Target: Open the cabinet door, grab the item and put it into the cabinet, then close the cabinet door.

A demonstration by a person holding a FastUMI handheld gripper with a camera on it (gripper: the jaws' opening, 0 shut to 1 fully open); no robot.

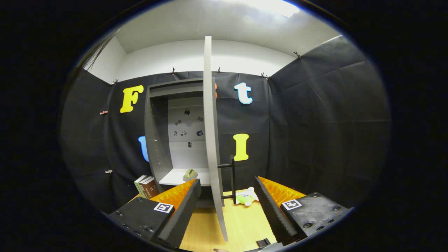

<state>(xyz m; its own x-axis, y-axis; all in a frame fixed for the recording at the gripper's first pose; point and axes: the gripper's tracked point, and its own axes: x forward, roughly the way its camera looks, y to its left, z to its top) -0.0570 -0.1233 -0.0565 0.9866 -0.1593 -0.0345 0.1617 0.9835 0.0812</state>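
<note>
Between the gripper's two spread fingers stands the cabinet door (210, 140), swung open and seen edge-on, its lower edge reaching down between them; gripper (227, 210) is wide open, holds nothing, neither finger pressing on the door, contact cannot be told. Dark bar handle (232, 176) sticks out of the door's right face, just ahead of the right finger. Cabinet (157, 140) is grey, stands on the counter behind the door, open on the left side of the door. Small green-grey item (190, 174) sits on the cabinet's white shelf (175, 179), just beyond the left fingertip; what it is cannot be told. Several small dark bits are stuck on the cabinet's back panel (185, 147), too small to identify. Right of the door, on the counter, lies a soft toy (246, 197), white and green, between the door and the right finger. Left of the cabinet, books (147, 187) stand upright, spine writing too small to read. Each finger base carries a square black-and-white marker tag (163, 207). Small black part lies on the counter near the right finger's base. Counter (241, 224) is light wood, yellowish. Booth wall (315, 122) is black cloth clipped along the top, white wall (245, 56) and ceiling above, bright light overhead.
</note>
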